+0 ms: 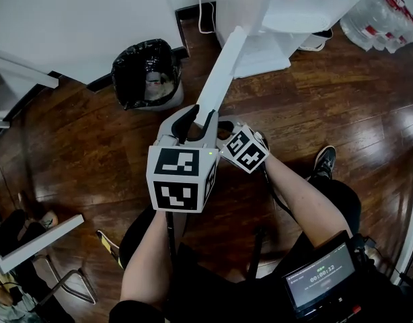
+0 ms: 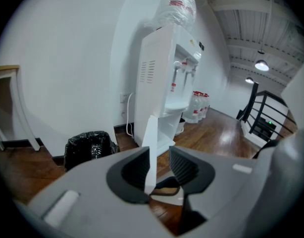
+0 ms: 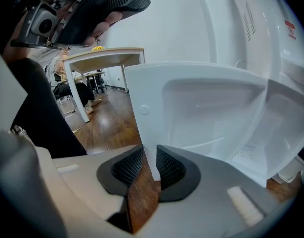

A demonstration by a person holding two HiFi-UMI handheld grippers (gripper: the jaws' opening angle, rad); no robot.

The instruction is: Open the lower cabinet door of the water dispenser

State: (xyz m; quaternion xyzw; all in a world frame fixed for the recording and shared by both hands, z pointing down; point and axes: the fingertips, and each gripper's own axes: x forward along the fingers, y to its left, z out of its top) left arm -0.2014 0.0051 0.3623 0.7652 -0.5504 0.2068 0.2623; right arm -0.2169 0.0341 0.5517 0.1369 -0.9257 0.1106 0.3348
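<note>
When looking steeply down from the head, nearest: a small screen device (image 1: 321, 280) at the waist and two bare forearms reaching forward, with a dark shoe (image 1: 324, 161) on the floor off to the right. Next out, the two marker cubes, the left cube (image 1: 181, 178) large and close, the right cube (image 1: 245, 151) just beside it and tilted. Ahead of the cubes, left claw (image 2: 159, 158) with jaws apart, astride the free edge of the lower cabinet door (image 1: 223, 69); edge lying against one pad (image 2: 137, 170), a clear gap to the other. Right claw (image 3: 148, 163) clamped on that same edge, ribbed pads pressed to both faces of the thin white panel; tips hidden behind the left claw in the head view. Door itself swung well out from the cabinet, upright and seen edge-on from above, running from the claws back to the foot of the machine; moulded inner face with a shallow recess filling the right gripper view. Around it, dark wooden floor (image 1: 341, 106). Left of the door, a bin lined with a black bag (image 1: 146, 73), near the white wall. Beyond, the white water dispenser (image 2: 162, 78) against that wall, bottle on top (image 2: 177, 9). Farthest right, a cluster of spare water bottles (image 1: 385, 19) on the floor.
</note>
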